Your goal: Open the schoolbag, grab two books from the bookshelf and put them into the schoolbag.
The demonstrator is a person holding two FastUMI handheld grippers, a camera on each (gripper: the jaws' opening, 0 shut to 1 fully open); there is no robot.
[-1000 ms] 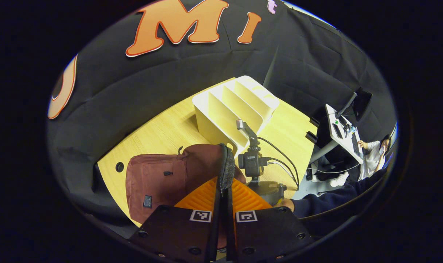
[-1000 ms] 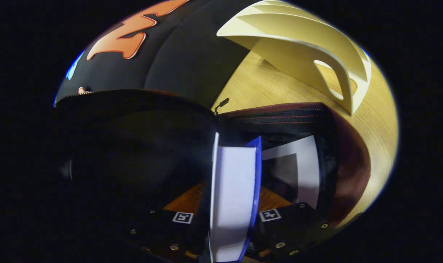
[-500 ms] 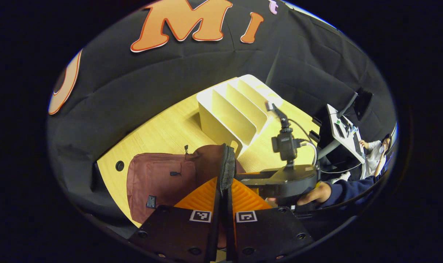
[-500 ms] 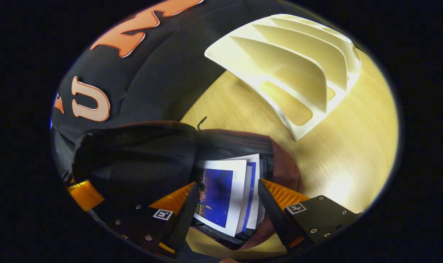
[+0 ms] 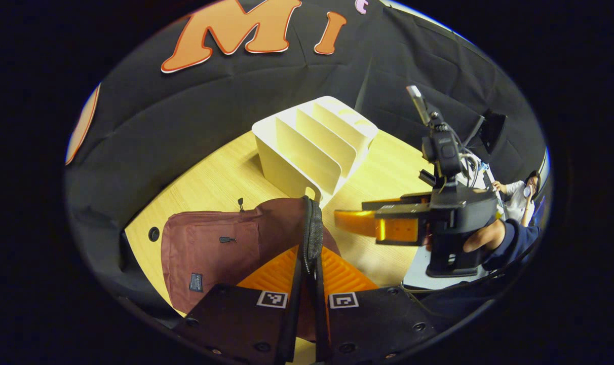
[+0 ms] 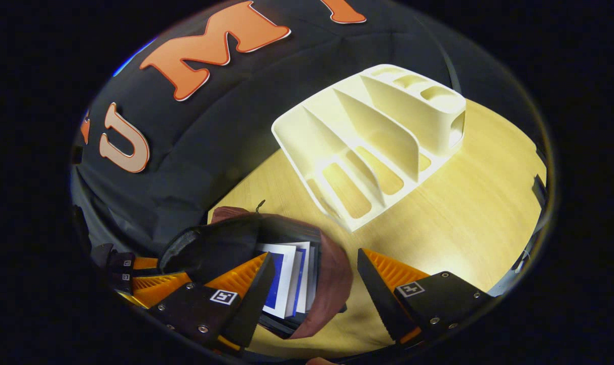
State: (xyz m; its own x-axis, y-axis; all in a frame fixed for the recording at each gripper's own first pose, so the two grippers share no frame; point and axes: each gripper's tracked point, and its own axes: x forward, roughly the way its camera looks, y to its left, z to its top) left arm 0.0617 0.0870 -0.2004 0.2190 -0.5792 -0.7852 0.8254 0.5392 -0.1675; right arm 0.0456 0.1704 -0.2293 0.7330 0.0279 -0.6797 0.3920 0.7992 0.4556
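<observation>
Two books (image 6: 286, 284), apparently, in the schoolbag (image 5: 210, 248); left gripper (image 5: 309, 263) clamps its flap, right gripper (image 6: 314, 284) fingers wide.

Overhead light falls bright on the tabletop (image 6: 454, 203), with glare near the white bookshelf (image 6: 373, 147). The schoolbag (image 6: 226, 248) interior lies in shadow. Fisheye bending curves both views' edges.

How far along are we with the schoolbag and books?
Nearly finished, it looks like. The schoolbag is open and two books sit inside its mouth; the bookshelf slots look empty. The left hand-held gripper is shut on the bag's flap edge, holding it open. The right hand-held gripper is open, above the bag. Left: release the flap.
</observation>
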